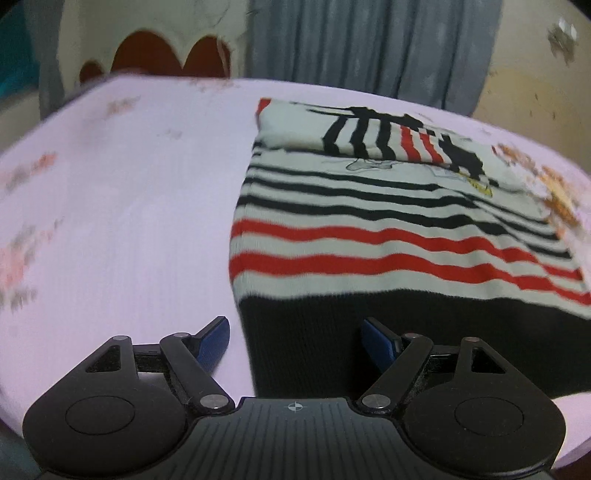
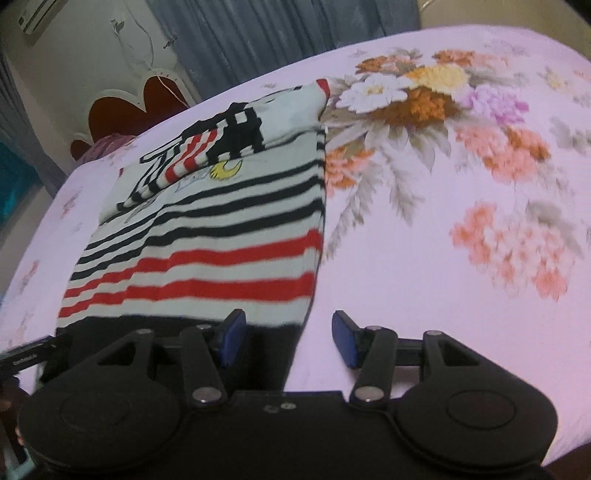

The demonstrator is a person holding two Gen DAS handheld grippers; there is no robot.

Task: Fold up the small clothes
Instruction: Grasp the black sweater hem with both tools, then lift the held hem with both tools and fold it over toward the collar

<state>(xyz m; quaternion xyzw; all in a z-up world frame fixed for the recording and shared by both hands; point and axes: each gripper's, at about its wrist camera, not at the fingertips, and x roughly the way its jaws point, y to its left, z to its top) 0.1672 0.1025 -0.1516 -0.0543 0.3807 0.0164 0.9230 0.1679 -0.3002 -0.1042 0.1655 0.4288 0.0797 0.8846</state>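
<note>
The sweater lies flat on the bed, partly folded into a neat block. It is white with thin black stripes across the middle, then two fat red stripes, then a wide black band at the near edge. At the far end a sleeve is folded across the top — it has its own black and red stripes and a red cuff. A little yellow shape peeks out from under it.

The left claw hangs just over the near left corner of the sweater, its blue pads spread wide. One pad is over the bare sheet and the other is over the black band. Nothing is held between them.

The right claw hangs at the near right corner, with its jaws about half way apart and empty. Its left pad is over the black band and its right pad is over the sheet. At the left edge of that view a bit of the other claw shows.

The bed has a pale pink sheet with a big bunch of flowers printed on it — orange, white, yellow and purple — just beside the sweater. Behind the bed hangs a grey curtain. There is a cream headboard with dark red curved panels, and an air conditioner high on the wall.
</note>
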